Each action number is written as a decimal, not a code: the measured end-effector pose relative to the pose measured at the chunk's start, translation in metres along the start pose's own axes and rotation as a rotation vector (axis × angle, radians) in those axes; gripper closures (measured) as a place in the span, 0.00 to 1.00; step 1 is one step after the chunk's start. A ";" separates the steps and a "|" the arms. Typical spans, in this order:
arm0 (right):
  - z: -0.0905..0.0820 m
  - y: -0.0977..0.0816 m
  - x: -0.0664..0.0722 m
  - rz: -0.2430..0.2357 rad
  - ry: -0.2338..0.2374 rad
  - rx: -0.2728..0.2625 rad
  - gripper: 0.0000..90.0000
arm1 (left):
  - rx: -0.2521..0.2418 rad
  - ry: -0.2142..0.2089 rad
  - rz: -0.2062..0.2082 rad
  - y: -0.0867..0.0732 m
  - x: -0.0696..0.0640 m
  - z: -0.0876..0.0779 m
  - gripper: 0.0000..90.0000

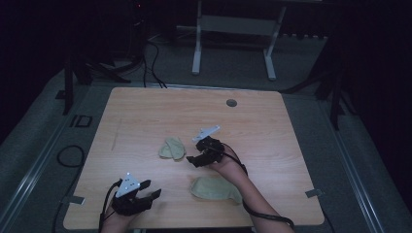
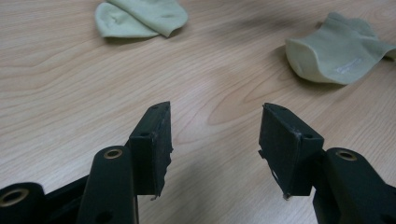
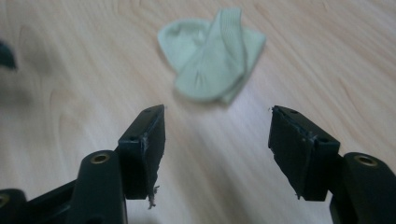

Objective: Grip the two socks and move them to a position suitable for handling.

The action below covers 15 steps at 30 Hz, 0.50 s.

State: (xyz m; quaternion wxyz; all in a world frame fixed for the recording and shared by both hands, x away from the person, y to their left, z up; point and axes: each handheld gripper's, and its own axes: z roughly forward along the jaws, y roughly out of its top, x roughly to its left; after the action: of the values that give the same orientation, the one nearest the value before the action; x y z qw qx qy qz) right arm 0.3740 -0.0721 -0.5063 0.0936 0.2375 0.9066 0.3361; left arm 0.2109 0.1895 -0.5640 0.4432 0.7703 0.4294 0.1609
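Two pale green socks lie on the wooden table (image 1: 145, 111). One is folded over itself near the middle (image 1: 172, 148), (image 2: 140, 17), (image 3: 212, 56). The other lies flatter near the front edge (image 1: 215, 188), (image 2: 336, 51), partly under the person's right forearm. My right gripper (image 1: 193, 153), (image 3: 217, 112) is open just right of the folded sock, pointing at it with nothing between its jaws. At the front left, my left gripper (image 1: 151, 189), (image 2: 215, 109) is open over bare wood, aimed toward both socks.
A round cable hole (image 1: 231, 103) sits near the table's far edge. Behind the table a white frame's legs (image 1: 197, 48) stand on the grey floor, with cables (image 1: 153, 68) trailing to the left. A metal bracket (image 1: 315, 192) sticks out at the right front corner.
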 end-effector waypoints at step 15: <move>0.084 0.049 0.003 -0.003 -0.082 0.060 0.45 | -0.023 -0.006 -0.026 -0.004 0.007 0.000 0.49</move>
State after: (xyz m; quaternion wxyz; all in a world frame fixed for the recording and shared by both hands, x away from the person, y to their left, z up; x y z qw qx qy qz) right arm 0.4168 0.0098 -0.5375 0.1239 0.2522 0.9121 0.2985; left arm 0.2128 0.1960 -0.5679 0.4554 0.7600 0.4362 0.1574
